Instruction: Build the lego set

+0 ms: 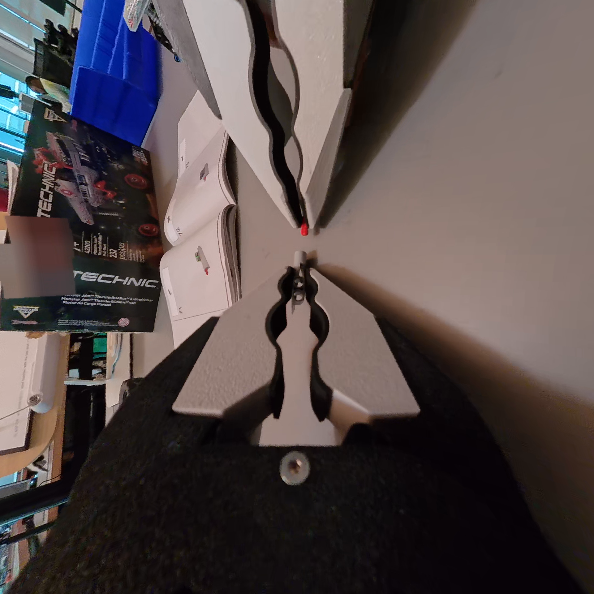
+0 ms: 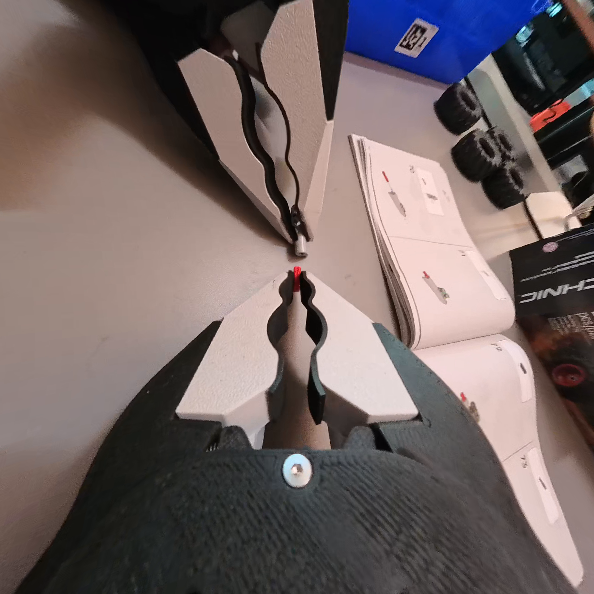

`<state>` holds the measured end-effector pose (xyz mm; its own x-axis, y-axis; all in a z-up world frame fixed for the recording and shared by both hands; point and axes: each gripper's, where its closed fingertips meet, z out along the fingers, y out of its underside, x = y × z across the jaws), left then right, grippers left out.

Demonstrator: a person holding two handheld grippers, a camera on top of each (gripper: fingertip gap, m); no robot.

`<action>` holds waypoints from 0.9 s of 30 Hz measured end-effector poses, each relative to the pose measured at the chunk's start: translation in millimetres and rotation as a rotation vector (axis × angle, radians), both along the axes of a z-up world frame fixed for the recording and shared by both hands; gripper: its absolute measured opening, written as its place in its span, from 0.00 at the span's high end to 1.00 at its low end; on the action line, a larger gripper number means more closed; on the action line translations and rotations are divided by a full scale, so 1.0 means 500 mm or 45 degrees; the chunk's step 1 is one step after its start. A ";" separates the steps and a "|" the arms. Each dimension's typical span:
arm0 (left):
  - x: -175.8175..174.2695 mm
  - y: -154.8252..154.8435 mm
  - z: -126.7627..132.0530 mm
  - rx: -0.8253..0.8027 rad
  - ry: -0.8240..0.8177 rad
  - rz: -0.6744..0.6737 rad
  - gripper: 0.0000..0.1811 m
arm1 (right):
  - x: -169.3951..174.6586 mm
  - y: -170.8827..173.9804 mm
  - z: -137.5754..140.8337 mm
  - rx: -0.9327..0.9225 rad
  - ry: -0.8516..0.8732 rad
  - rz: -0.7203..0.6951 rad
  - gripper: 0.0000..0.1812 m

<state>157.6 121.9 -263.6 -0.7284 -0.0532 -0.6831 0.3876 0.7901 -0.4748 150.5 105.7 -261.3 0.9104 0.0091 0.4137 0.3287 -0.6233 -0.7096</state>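
Note:
My left gripper (image 1: 299,268) is shut on a small grey lego piece (image 1: 299,258) with holes, whose round end sticks out past the fingertips. My right gripper (image 2: 296,273) is shut on a thin red axle (image 2: 296,278), its tip poking out. The two grippers face each other tip to tip just above the grey table (image 1: 450,225), with a small gap between the grey piece and the red axle. In the left wrist view the right gripper (image 1: 303,221) shows opposite with the red axle (image 1: 304,229). In the right wrist view the left gripper (image 2: 297,239) shows opposite with the grey piece (image 2: 300,249).
An open instruction booklet (image 2: 450,257) lies beside the grippers, also in the left wrist view (image 1: 199,241). The dark lego set box (image 1: 86,231) stands beyond it. A blue bin (image 2: 434,35) sits behind. Several black tyres (image 2: 482,154) lie near the table's edge.

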 end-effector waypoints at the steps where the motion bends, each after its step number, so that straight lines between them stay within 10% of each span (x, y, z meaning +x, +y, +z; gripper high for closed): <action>1: 0.002 0.000 0.000 0.004 -0.004 0.004 0.98 | 0.000 0.001 0.007 0.028 -0.020 0.002 0.98; 27: -0.006 -0.014 0.020 -0.195 0.073 -0.087 0.98 | -0.004 0.008 0.022 0.090 -0.106 0.028 0.99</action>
<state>154.6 115.1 -253.4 -0.7714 -0.1022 -0.6281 0.4069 0.6796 -0.6104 148.7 109.7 -250.3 0.8726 -0.0027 0.4884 0.4017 -0.5647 -0.7209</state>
